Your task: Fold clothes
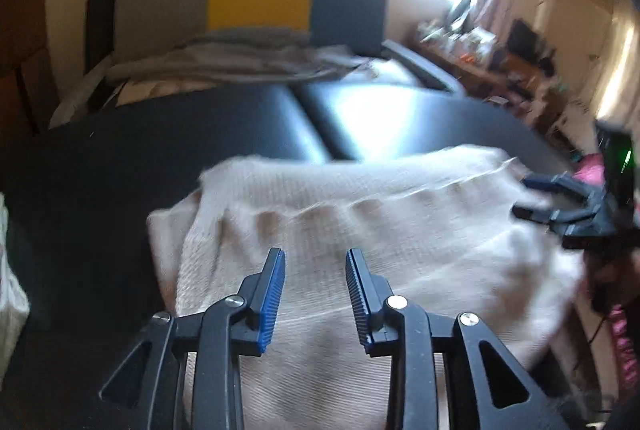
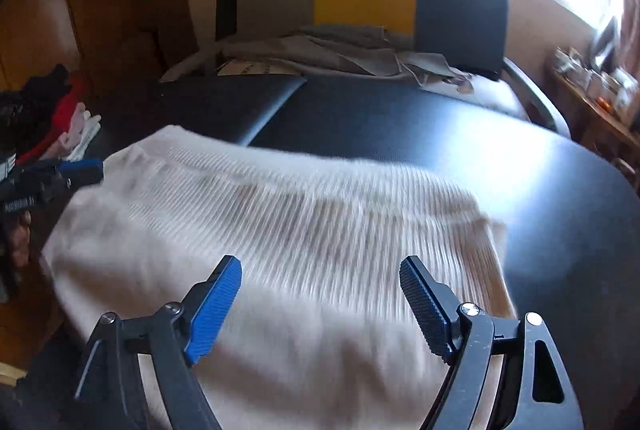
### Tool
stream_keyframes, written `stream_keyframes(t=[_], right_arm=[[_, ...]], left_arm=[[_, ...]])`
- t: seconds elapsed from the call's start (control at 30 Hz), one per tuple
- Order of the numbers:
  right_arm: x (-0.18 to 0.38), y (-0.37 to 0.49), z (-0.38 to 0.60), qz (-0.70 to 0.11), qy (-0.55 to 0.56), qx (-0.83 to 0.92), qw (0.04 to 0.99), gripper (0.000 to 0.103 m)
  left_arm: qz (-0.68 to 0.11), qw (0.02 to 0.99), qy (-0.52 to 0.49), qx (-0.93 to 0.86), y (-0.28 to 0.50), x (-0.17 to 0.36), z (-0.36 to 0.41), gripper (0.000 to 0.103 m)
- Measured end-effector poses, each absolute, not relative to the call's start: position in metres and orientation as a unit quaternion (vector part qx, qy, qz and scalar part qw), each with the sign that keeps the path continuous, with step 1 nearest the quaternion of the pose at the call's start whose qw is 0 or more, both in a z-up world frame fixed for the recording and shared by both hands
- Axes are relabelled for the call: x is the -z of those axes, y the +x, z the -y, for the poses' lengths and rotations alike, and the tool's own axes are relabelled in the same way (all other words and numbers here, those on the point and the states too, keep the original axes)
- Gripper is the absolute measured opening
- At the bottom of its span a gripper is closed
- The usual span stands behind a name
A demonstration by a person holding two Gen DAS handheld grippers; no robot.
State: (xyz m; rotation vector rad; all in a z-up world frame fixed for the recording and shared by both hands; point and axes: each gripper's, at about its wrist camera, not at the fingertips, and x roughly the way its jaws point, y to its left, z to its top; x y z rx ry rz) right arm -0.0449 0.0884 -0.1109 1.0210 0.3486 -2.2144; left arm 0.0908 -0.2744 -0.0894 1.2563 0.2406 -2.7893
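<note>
The left tool (image 1: 315,262) is hovering part-open and empty over the cream knit garment (image 1: 360,250); I am holding the right tool (image 2: 320,270) wide open, also empty. The garment is lying folded on the black tabletop (image 2: 520,166).

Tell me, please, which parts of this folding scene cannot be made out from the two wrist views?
- Cream knit garment: its near edge is cut off by the bottom of both views; motion blur smears its folds.
- Left hand-held gripper and right hand-held gripper: both open above the knit; contact cannot be told.
- Shelf clutter: left wrist view, blurred and small.
- Clothes pile: right wrist view, cut off by the left edge.
</note>
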Motion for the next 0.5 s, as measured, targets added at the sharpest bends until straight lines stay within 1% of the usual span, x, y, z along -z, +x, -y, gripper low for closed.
stream_keyframes(t=[0.1,0.13,0.17,0.23,0.33,0.5], right_arm=[[0.126,-0.077,-0.078,-0.136,0.41,0.844,0.317,0.082],[0.132,-0.087,-0.079,-0.133,0.421,0.843,0.306,0.086],[0.14,-0.1,-0.087,-0.108,0.433,0.842,0.304,0.097],[0.144,-0.116,-0.098,-0.072,0.44,0.845,0.297,0.101],[0.147,-0.12,-0.096,-0.061,0.436,0.852,0.283,0.103],[0.145,-0.115,-0.098,-0.057,0.422,0.858,0.286,0.103]], left_arm=[[-0.122,0.044,0.402,0.906,0.1,0.113,0.292,0.034],[-0.139,0.045,0.399,0.905,0.103,0.116,0.298,0.033],[-0.149,0.048,0.397,0.905,0.106,0.117,0.301,0.033],[-0.131,0.06,0.393,0.908,0.105,0.117,0.296,0.033],[-0.127,0.075,0.387,0.91,0.101,0.118,0.291,0.033],[-0.188,0.06,0.368,0.909,0.103,0.122,0.307,0.032]])
